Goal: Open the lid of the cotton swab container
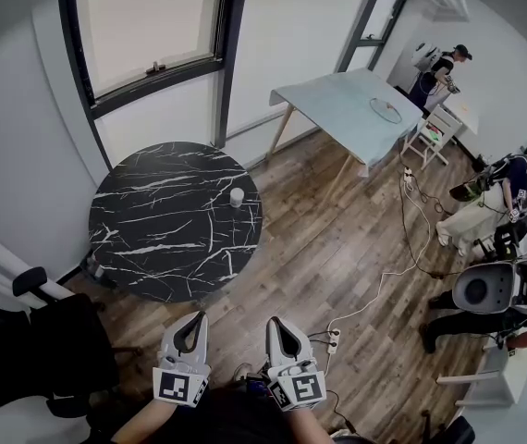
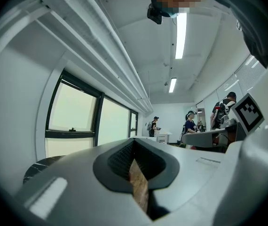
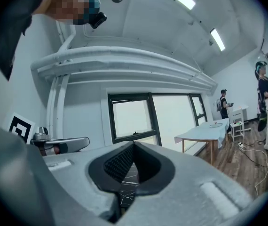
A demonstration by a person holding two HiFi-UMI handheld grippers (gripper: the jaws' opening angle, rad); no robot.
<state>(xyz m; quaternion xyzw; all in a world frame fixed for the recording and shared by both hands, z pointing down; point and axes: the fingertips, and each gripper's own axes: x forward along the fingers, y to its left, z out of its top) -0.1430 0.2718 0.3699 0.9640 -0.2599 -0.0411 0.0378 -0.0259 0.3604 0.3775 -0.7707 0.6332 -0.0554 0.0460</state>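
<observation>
Low in the head view, I hold the left gripper [image 1: 192,320] and right gripper [image 1: 277,324] side by side, well short of the round tabletop [image 1: 153,239]. The cotton swab container [image 1: 236,197] stands near the tabletop's right edge, with open floor [image 1: 337,248] in between. Left gripper view: fingers [image 2: 117,158] closed on nothing. Right gripper view: likewise closed and empty, tabletop ahead, so I judge the approach hasn't started.

My left gripper [image 1: 197,318] and right gripper [image 1: 274,324] lie side by side, before the round black marble worktop [image 1: 176,220]. The small white cylindrical container [image 1: 237,197] stands on its far right part. A pale rectangular table [image 1: 356,109] lies behind, rightward.
</observation>
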